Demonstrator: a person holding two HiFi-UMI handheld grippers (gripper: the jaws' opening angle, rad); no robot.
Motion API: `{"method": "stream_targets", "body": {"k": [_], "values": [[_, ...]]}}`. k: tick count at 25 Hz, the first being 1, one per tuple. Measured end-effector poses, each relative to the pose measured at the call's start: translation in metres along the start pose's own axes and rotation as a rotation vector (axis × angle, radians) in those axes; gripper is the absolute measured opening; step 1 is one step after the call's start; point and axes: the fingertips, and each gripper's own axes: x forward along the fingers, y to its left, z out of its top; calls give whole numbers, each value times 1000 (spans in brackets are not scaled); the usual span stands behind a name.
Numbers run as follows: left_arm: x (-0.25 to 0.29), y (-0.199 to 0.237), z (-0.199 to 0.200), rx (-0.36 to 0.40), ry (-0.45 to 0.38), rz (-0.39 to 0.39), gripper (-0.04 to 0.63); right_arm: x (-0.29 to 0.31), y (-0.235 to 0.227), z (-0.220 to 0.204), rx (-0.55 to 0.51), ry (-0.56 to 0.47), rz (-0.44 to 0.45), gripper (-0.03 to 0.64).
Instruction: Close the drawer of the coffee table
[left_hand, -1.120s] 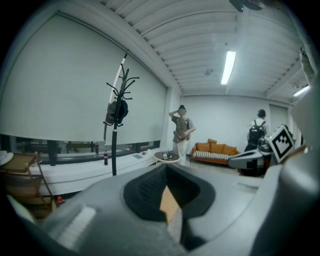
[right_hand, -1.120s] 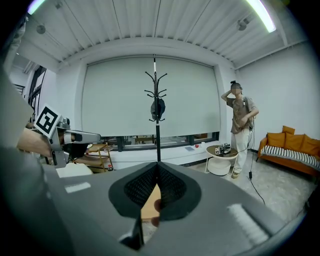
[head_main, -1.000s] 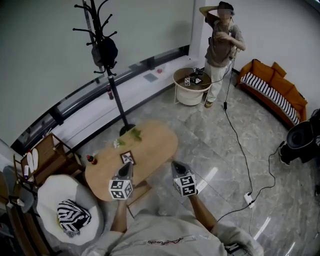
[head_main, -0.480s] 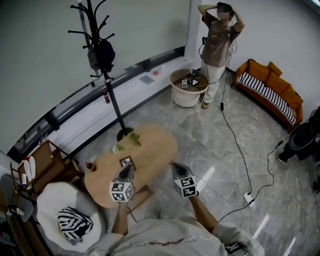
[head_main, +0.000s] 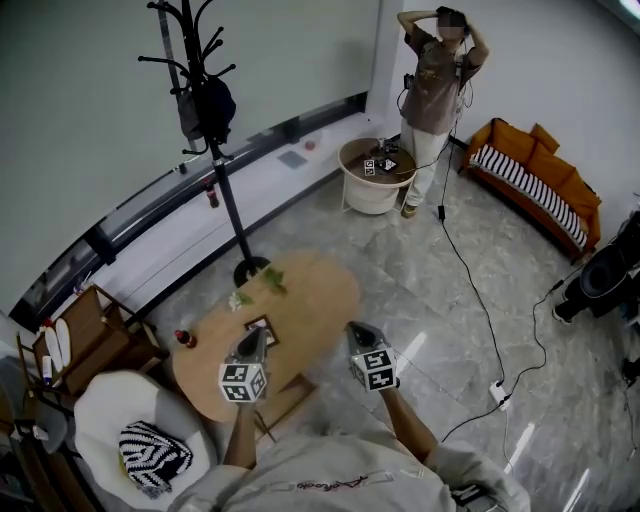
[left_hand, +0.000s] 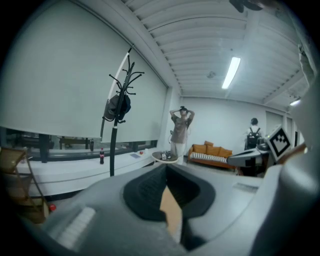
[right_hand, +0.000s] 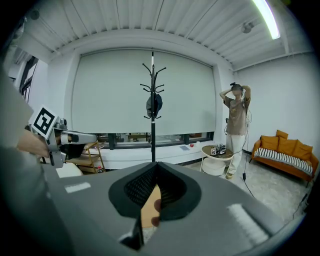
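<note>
Both tools are pinched fully shut on nothing. The left tool hangs over the near edge of the oval wooden surface, and the right tool sits just off that edge. The drawer pokes out under the near edge, between them, so I'd say the whole push is left.

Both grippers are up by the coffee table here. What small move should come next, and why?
Probably lower both grippers to the drawer's front edge. The drawer appears to stick out from under the table on the person's side. The left gripper and right gripper are shut and empty, and are held over the tabletop's near edge, touching nothing. Shut jaws should do for pushing it in.
</note>
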Motion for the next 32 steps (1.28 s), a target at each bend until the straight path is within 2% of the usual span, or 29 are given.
{"method": "stream_targets", "body": {"k": [7,10,16,22,27,32], "values": [[-26,43,-4,-12,-4,43,0,25,36,4,-17,-7,25,6],[-39,64,-9,-26,-3,85,0,42,54,6,-29,2,63,6],[-71,90,-9,-50,-14,217,0,71,89,19,-57,5,202,6],[-108,114,-6,-81,-39,409,0,107,126,32,-127,11,390,6],[-136,109,-13,-115,-48,560,1,120,144,37,-175,6,537,6],[-155,92,-23,-132,-48,670,1,122,143,32,-199,14,626,6]]}}
